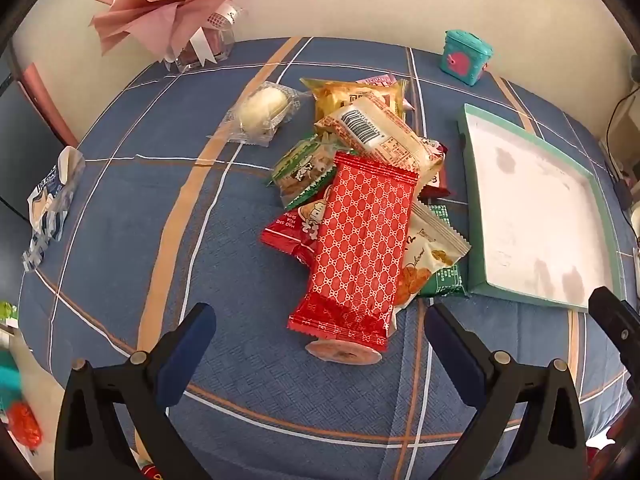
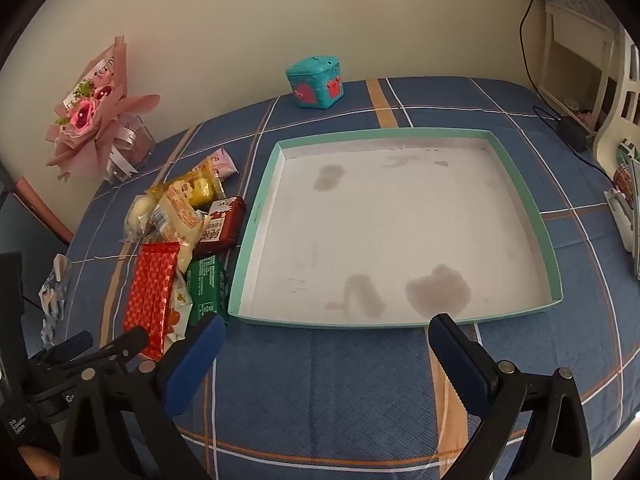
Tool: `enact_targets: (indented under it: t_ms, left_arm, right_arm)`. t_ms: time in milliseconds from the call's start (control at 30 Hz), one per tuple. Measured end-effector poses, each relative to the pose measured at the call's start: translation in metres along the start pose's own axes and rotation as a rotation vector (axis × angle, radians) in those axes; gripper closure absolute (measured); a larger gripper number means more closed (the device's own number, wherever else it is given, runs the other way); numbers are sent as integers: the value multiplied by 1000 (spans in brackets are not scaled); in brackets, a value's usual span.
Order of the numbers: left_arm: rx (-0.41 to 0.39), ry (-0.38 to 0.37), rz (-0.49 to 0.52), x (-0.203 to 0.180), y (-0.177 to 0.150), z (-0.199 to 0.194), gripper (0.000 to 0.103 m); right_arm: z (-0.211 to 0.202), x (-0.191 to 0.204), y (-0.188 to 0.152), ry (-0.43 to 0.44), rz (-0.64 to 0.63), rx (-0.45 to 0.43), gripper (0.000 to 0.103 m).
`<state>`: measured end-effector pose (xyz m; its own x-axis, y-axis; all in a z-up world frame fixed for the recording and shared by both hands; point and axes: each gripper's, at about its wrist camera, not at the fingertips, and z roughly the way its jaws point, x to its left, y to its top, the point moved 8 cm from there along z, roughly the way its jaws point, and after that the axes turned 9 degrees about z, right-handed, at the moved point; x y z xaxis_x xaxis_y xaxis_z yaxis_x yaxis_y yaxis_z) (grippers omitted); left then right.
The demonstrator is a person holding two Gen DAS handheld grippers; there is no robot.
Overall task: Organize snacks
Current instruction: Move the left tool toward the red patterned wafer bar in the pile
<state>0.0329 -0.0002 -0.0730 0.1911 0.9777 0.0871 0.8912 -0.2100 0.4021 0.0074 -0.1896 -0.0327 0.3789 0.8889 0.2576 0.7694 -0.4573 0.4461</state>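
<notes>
The snack pile [image 1: 360, 184] lies in the middle of the left wrist view, heaped on the blue plaid tablecloth [image 1: 140, 208]. On top and nearest the camera is a long red wrapper with a white lattice print [image 1: 358, 248]. Above it is a cream packet with a barcode [image 1: 380, 132] and a yellow packet [image 1: 356, 98]. A green-edged packet with cartoon figures [image 1: 306, 172] sits left of centre, and a clear-wrapped white cake [image 1: 262, 112] lies a little apart at the upper left. A white cookie packet [image 1: 430, 256] and a green packet [image 1: 446, 280] poke out at the lower right, just beside the tray.

The shallow teal-rimmed tray [image 2: 256, 224] fills the centre of the right wrist view. Its white floor is stained and holds no snacks. So the job looks unstarted, with every packet still to be moved across.

Readable writing is scarce. The red packet [image 1: 294, 232] under the lattice wrapper shows upside-down letters that look like "HAO SHE HUA SHEN". The cookie packet carries script too small to make out.

The left gripper [image 1: 320, 336] has its jaws spread wide with nothing between them, low in the frame just short of the pile. The right gripper [image 2: 326, 344] is equally wide and empty, before the tray's near rim. Further off stand a teal toy box [image 2: 316, 88], a pink bouquet [image 1: 180, 4] and a crumpled wrapper [image 1: 50, 204].
</notes>
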Motion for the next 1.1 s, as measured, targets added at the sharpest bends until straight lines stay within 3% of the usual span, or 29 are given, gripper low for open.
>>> enact_targets:
  t_ms: [1100]
  left_arm:
    - [39,-20,1,-5,-2,9,0]
  right_arm:
    - [2,0,0,-5,2,8,0]
